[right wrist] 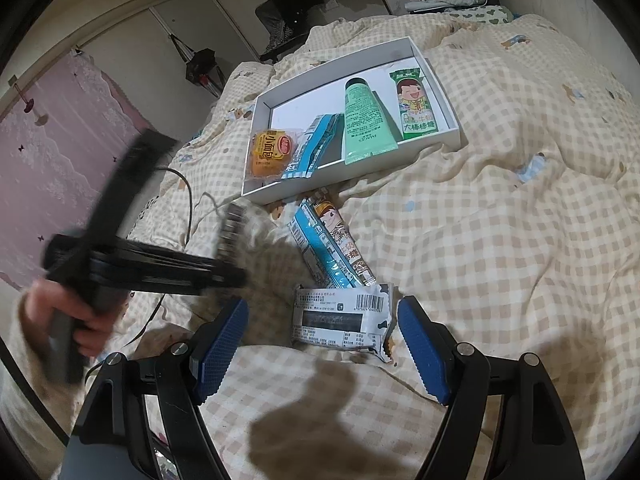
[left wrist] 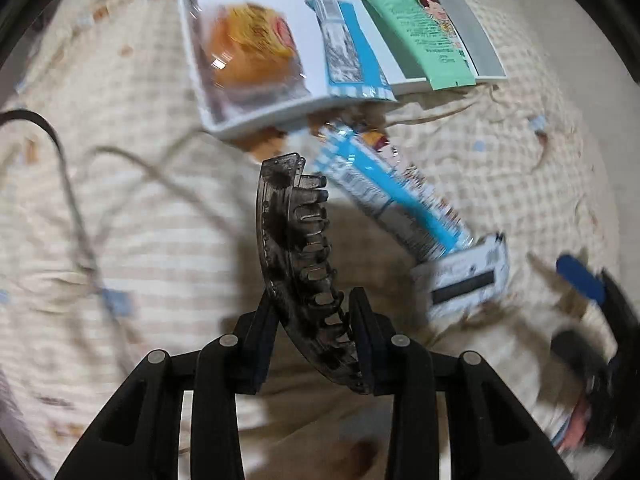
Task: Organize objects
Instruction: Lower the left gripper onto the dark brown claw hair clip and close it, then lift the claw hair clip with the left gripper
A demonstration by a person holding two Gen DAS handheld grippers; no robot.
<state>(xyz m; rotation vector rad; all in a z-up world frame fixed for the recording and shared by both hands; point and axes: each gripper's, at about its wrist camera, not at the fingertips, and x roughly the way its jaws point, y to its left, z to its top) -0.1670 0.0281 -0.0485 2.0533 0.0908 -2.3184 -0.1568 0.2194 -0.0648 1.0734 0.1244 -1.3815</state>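
Left tool [left wrist: 314, 320] pinches the hair claw [left wrist: 298, 256] near its lower end, above the bed [left wrist: 120, 200]. The claw looks light, stiff and slick, and its teeth may snag. Right tool [right wrist: 322, 346] is spread, straddling a soft, crinkly packet [right wrist: 340, 318]. The box [right wrist: 440, 80] lies beyond.

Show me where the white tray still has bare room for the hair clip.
Free: the tray's far strip behind the bread bun, beside the green tube's cap. Crowded: the near half, where bun, blue wrapper, tube and green candy pack lie side by side.
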